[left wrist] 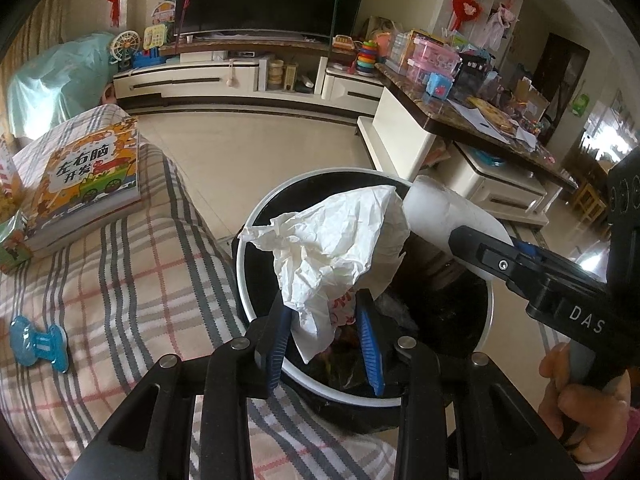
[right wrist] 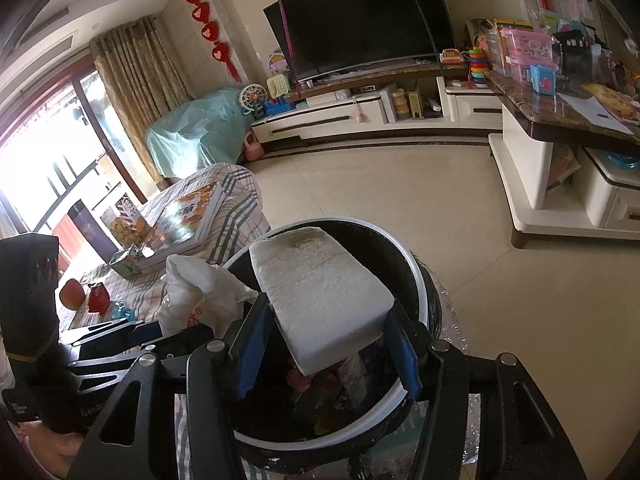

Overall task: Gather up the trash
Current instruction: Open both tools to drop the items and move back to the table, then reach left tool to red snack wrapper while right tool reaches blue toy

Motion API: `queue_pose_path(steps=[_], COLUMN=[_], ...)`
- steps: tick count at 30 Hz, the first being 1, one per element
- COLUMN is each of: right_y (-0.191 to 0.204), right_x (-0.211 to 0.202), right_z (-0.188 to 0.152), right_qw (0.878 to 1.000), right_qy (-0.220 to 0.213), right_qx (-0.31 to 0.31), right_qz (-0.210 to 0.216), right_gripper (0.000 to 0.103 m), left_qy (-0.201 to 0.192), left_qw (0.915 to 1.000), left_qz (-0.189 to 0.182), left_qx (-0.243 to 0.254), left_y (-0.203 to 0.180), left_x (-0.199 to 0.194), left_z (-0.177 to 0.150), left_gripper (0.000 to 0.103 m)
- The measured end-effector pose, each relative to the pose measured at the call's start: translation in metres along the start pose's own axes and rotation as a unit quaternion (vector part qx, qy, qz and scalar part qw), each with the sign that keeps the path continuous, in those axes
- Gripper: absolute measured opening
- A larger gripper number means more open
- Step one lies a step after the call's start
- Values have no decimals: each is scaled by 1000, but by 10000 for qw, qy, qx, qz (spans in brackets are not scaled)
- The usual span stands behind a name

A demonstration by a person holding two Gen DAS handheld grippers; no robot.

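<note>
A black trash bin with a white rim (left wrist: 245, 280) (right wrist: 417, 276) stands on the floor beside the plaid seat, holding dark and coloured rubbish. My left gripper (left wrist: 320, 302) is shut on a crumpled white wrapper (left wrist: 332, 240) with red print, hanging over the bin's mouth. My right gripper (right wrist: 328, 310) is shut on a white foam block (right wrist: 320, 292) tilted above the bin. In the left wrist view the foam block (left wrist: 436, 208) enters from the right over the far rim. The right wrist view shows the wrapper (right wrist: 196, 292) at left, beside the foam.
A plaid-covered seat (left wrist: 120, 280) at left carries a children's book (left wrist: 88, 176) and a blue toy (left wrist: 38, 344). A cluttered marble-topped table (left wrist: 460, 116) stands right of the bin, with a TV unit (left wrist: 240, 76) behind. A hand (left wrist: 580, 400) holds the right gripper's handle.
</note>
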State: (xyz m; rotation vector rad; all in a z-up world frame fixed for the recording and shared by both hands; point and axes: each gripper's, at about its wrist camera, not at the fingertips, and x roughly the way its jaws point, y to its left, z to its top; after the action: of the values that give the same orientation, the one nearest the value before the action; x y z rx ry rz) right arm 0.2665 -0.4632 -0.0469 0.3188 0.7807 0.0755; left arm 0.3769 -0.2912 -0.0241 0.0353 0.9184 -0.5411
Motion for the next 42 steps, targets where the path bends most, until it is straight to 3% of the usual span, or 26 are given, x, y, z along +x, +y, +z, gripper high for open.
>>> queue_pose_path(steps=[4,6,8,11,23,33,42], right_y=[0,-1,-1,-2,7,53,97], right_x=[2,4,5,4,-14,-22,-12], right_z=[1,2,3,1,-11,-40,-60], right_qw=[10000,10000,9999,9999,9993,9970,9936], right_qy=[24,63,104,95,-92,-138,88], right_qx=[3,20,63,95,255,38,-249], right_qz=[-20,9,42,54,265,755,1096], right_gripper=[59,59,62,64,91,92,92], left_qy=[12,38,16,-45,-263,-490,-593], left_qw=[10000,10000,10000,10000,9986,9915,9824], left_qz=[10,-4,-7,-8,120,456,727], left_qx=[15,6,11,-20,-435,-1117,-1616], left_y=[-1,-2,-2,0,31,74,104], left_x=[3,4,3,-2,-39,-88,-131], left_z=[3,3,4,1,-45,-103,-145], left_gripper=[35,40,52,58,63,66,66])
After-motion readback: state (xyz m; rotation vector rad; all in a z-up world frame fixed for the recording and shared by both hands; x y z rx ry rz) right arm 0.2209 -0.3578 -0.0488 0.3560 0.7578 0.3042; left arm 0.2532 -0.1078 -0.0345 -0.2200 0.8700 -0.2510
